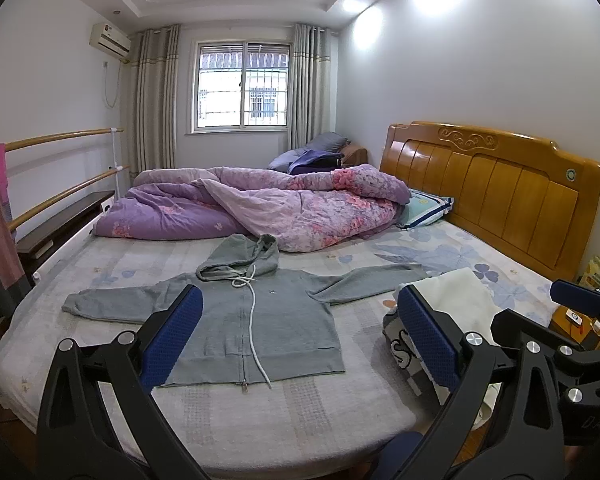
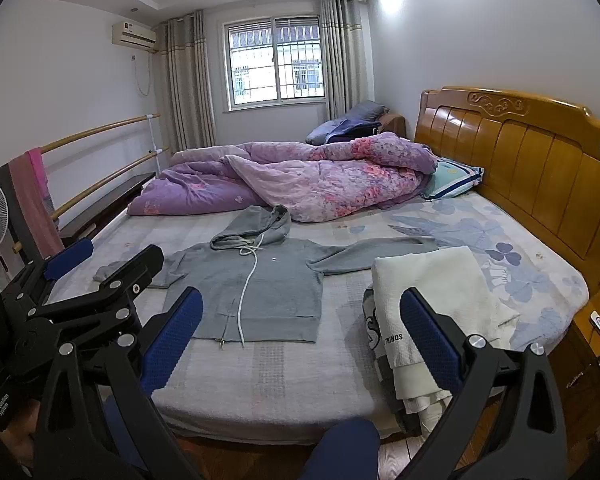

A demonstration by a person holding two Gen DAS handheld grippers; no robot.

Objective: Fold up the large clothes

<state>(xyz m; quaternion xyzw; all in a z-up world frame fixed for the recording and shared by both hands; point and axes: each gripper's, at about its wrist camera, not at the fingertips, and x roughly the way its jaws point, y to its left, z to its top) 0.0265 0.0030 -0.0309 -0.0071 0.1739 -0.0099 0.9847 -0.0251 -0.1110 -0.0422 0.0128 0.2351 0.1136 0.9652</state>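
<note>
Grey hoodie (image 1: 256, 316) lies flat on my bed (image 1: 300, 408), front up, sleeves spread. My left gripper (image 1: 300, 340) and right gripper (image 2: 300, 340): both spread wide, holding nothing.

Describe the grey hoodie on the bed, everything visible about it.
The grey hoodie lies flat and face up on the bed, unfolded, hem toward the cameras. It looks like soft fleece knit. Its front zipper is closed, and both sleeves are spread sideways. The hood is crumpled at the collar, close to the purple quilt. A white drawstring trails down the front to the hem. Its right sleeve end runs behind the stack of folded clothes. Neither hand-held gripper touches it.
</note>
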